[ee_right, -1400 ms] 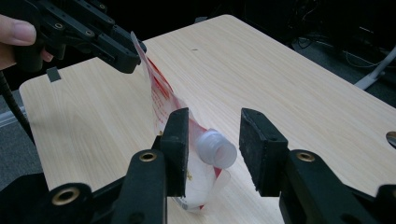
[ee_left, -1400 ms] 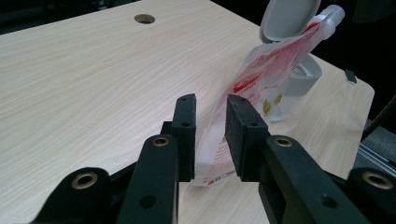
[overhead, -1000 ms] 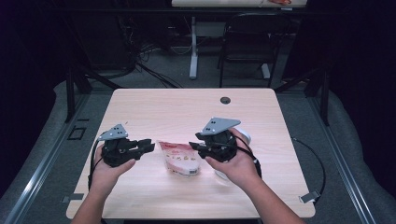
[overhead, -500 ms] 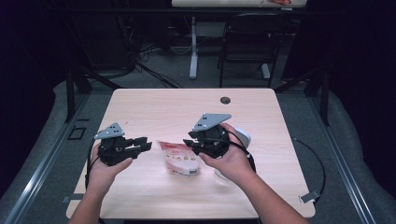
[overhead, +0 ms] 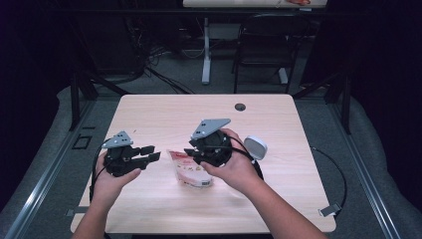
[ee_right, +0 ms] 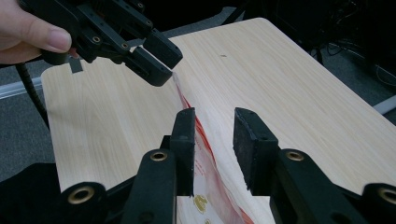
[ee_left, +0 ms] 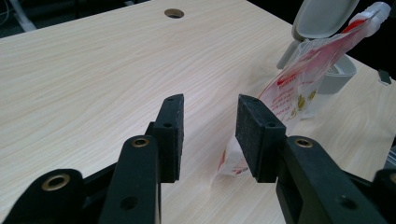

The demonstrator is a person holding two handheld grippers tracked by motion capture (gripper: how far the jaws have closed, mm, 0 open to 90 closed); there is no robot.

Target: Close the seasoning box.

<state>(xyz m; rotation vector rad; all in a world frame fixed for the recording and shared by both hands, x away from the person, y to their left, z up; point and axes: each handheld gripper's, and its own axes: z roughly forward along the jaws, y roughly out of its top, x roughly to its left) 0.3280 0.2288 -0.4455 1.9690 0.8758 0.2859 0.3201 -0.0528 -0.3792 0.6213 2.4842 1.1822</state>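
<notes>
A pale wood-grain bench [overhead: 149, 119] with a round dark cable hole [overhead: 240, 107] at twelve o'clock stands on grey carpet in a dim room, with cables and a black chair [overhead: 259, 50] behind it. At centre lies the red-and-white printed plastic pouch [overhead: 191, 169], its lettering too small to read, and a white-and-grey flip-lid container [overhead: 256, 147] sits at three o'clock of it. The left tool [ee_left: 208, 128], just opened, gapes with nothing gripped at the pouch's nine o'clock; the right tool [ee_right: 213, 140], just narrowing, straddles the pouch's edge, pads not pressing.
</notes>
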